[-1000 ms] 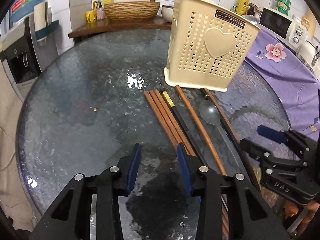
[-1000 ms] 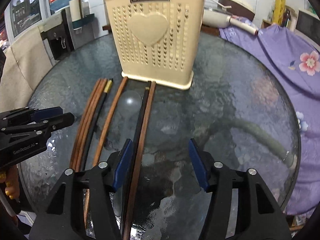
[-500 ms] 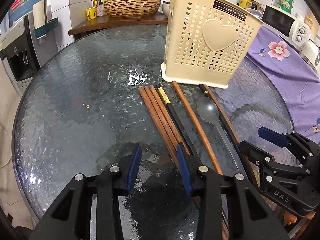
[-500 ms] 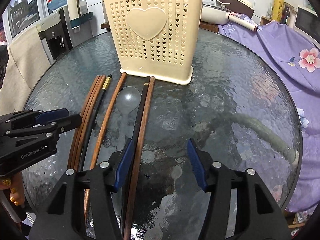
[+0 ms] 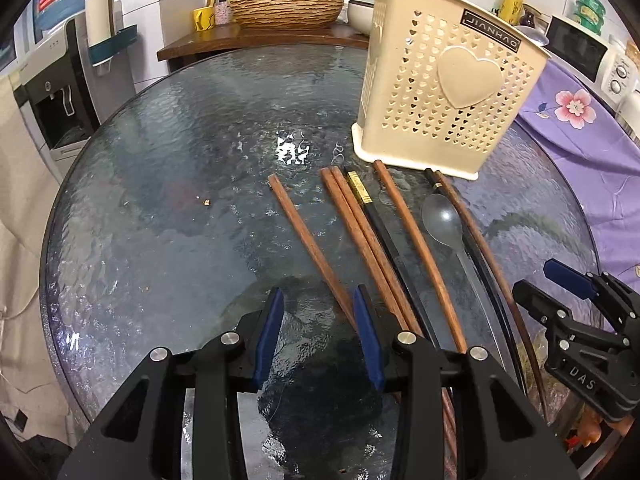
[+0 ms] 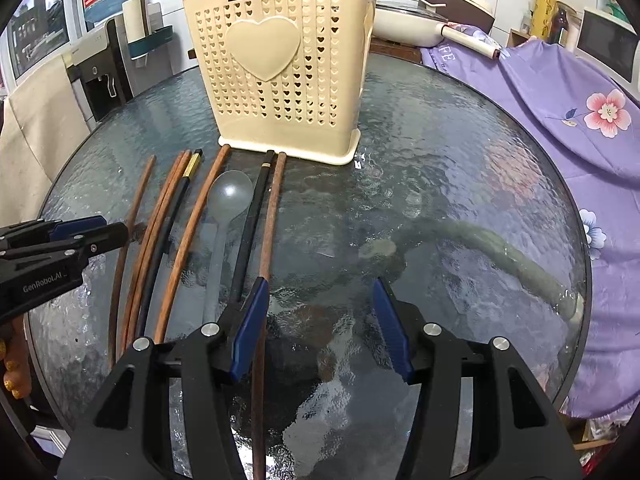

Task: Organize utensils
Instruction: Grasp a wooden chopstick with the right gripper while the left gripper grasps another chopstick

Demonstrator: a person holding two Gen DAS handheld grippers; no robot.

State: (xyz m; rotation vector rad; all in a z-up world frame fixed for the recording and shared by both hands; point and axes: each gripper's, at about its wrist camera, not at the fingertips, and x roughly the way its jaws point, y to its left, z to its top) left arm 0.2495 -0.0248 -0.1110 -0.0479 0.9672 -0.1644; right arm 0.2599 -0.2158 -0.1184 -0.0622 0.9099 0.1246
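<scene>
Here the round glass table (image 5: pixel 160 208) carries a cream utensil holder (image 5: pixel 444 92) with heart-shaped holes, standing upright at the far side. Just in front of its base the utensils lie side by side, running from far to near: a lone brown chopstick (image 5: pixel 308 248) set apart on the left, a brown chopstick pair (image 5: pixel 360 236), a black chopstick with a gold band (image 5: pixel 372 212), another brown one (image 5: pixel 412 240), a translucent spoon (image 5: pixel 444 220), then a black and a brown chopstick at the right. The left gripper (image 5: pixel 318 332) hovers with jaws apart, gripping nothing; the lone chopstick's near end runs under its right finger. The right gripper (image 6: pixel 320 328) also stands released, empty, its left finger over the rightmost brown chopstick (image 6: pixel 272 216).
</scene>
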